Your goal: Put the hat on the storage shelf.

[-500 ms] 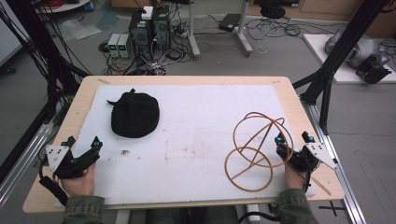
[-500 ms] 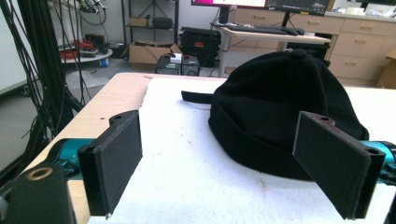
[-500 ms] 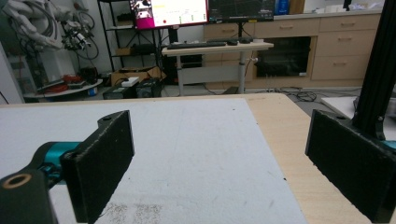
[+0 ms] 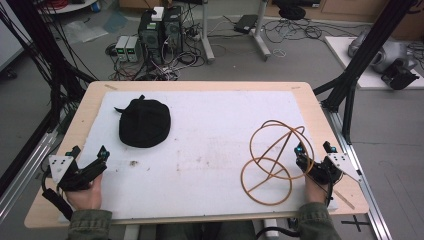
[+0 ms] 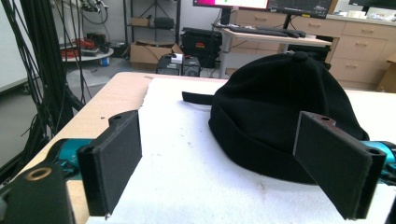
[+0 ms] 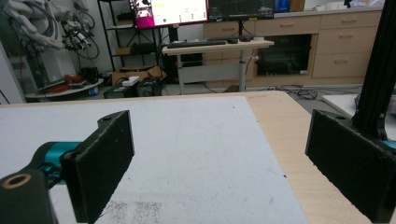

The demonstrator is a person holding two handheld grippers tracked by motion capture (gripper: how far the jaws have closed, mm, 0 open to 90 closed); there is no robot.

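A black cap (image 4: 144, 122) lies on the white mat (image 4: 210, 150), left of centre; it rises just beyond my left jaws in the left gripper view (image 5: 285, 121). My left gripper (image 4: 90, 151) rests at the table's front left, open, nothing between its pads (image 5: 112, 163). A brown wire frame of hoops (image 4: 274, 159) sits at the front right. My right gripper (image 4: 314, 149) stands open beside the hoops' right edge, with bare mat between its pads (image 6: 100, 163).
The wooden table edge (image 4: 335, 135) runs close to the right gripper. Black frame posts (image 4: 352, 85) stand at the right side. Computers and cables (image 4: 160, 30) lie on the floor beyond the table's far edge.
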